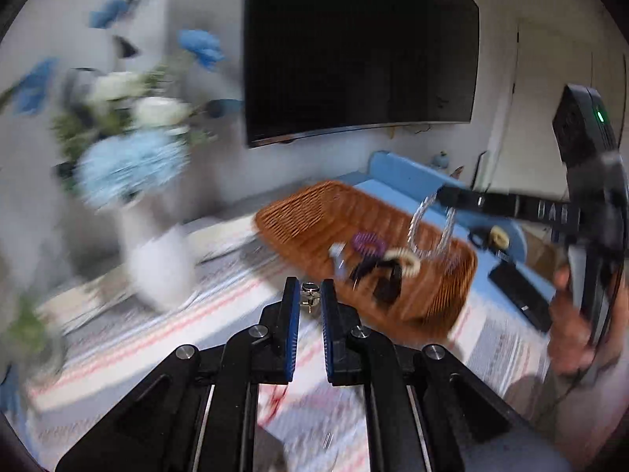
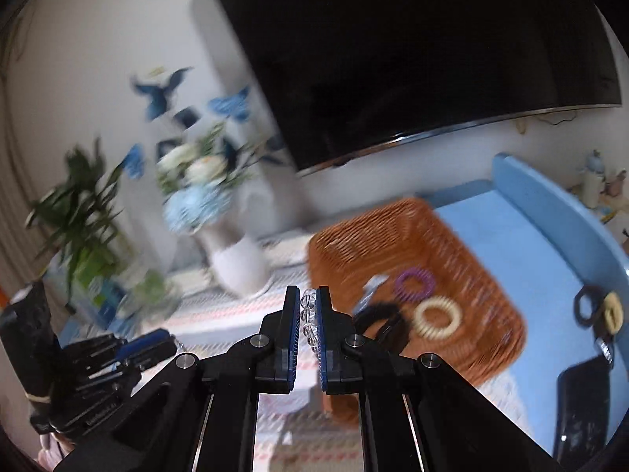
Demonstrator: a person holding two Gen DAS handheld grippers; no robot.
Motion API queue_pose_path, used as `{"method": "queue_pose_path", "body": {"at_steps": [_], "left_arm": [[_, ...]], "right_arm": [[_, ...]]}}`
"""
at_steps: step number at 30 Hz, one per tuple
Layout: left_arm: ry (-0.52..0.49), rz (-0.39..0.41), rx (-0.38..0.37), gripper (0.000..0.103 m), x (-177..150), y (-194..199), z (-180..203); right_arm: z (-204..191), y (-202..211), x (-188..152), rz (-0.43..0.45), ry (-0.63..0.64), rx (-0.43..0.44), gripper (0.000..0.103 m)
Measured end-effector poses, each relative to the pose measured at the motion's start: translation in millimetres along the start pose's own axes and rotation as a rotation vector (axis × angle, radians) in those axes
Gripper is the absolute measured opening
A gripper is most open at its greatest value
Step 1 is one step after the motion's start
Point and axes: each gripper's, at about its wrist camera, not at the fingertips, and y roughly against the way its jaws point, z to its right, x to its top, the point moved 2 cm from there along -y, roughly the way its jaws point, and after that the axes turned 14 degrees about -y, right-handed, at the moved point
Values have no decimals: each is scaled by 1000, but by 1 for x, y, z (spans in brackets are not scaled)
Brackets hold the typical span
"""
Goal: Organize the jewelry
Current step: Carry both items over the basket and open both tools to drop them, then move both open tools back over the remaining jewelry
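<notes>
My left gripper [image 1: 310, 295] is shut on a small silver ring [image 1: 309, 288], held above the striped cloth just left of the brown wicker basket [image 1: 298, 216]. My right gripper [image 2: 310, 299] is shut on a clear bead bracelet [image 2: 308, 316]; in the left wrist view the bracelet [image 1: 430, 228] hangs from it over the basket. In the basket lie a purple hair ring [image 2: 414, 284], a cream hair ring [image 2: 437, 318] and dark hair ties [image 2: 383, 320]. The left gripper also shows at lower left in the right wrist view [image 2: 157, 348].
A white vase of blue and white flowers [image 1: 157, 263] stands left of the basket. A large dark TV [image 1: 354, 47] hangs behind. A blue tray [image 2: 530, 244] holds a black ring and cream ring [image 2: 599, 310] and a black phone [image 2: 582, 409]. A potted plant [image 2: 78, 212] stands at left.
</notes>
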Motion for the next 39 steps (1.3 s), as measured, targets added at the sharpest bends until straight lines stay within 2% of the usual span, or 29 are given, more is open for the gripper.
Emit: {"method": "queue_pose_path", "body": {"at_steps": [5, 9, 13, 15, 16, 17, 19, 21, 27, 31, 33, 36, 39], "left_arm": [[23, -16, -88, 9, 40, -84, -6], [46, -60, -120, 9, 51, -141, -10], [64, -87, -139, 9, 50, -172, -11], [94, -54, -179, 9, 49, -173, -12], [113, -48, -200, 17, 47, -171, -13], [133, -54, -213, 35, 44, -169, -15], [171, -49, -240, 45, 43, -163, -19], [177, -45, -222, 45, 41, -146, -22], [182, -10, -188, 46, 32, -82, -26], [182, -7, -133, 46, 13, -32, -29], [199, -2, -95, 46, -4, -6, -31], [273, 52, 16, 46, -43, 42, -39], [337, 70, 85, 47, -90, 84, -43]], "right_arm": [[29, -42, 28, 7, -44, -97, 8], [57, -78, 41, -28, -97, -176, 8], [73, -102, 45, -63, -118, -193, 8], [76, -104, 44, -69, -118, -180, 10], [76, -103, 44, -72, -115, -178, 11], [75, -101, 44, -73, -107, -173, 12], [71, -95, 42, -62, -93, -167, 21], [66, -86, 40, -50, -81, -171, 25], [43, -50, 20, -42, -54, -144, 25], [17, -23, -3, -41, -11, -120, 30], [3, -10, -19, -41, 24, -101, 32], [-13, 2, -53, -60, 86, -80, 33], [-16, 3, -92, -88, 116, -60, 33]]}}
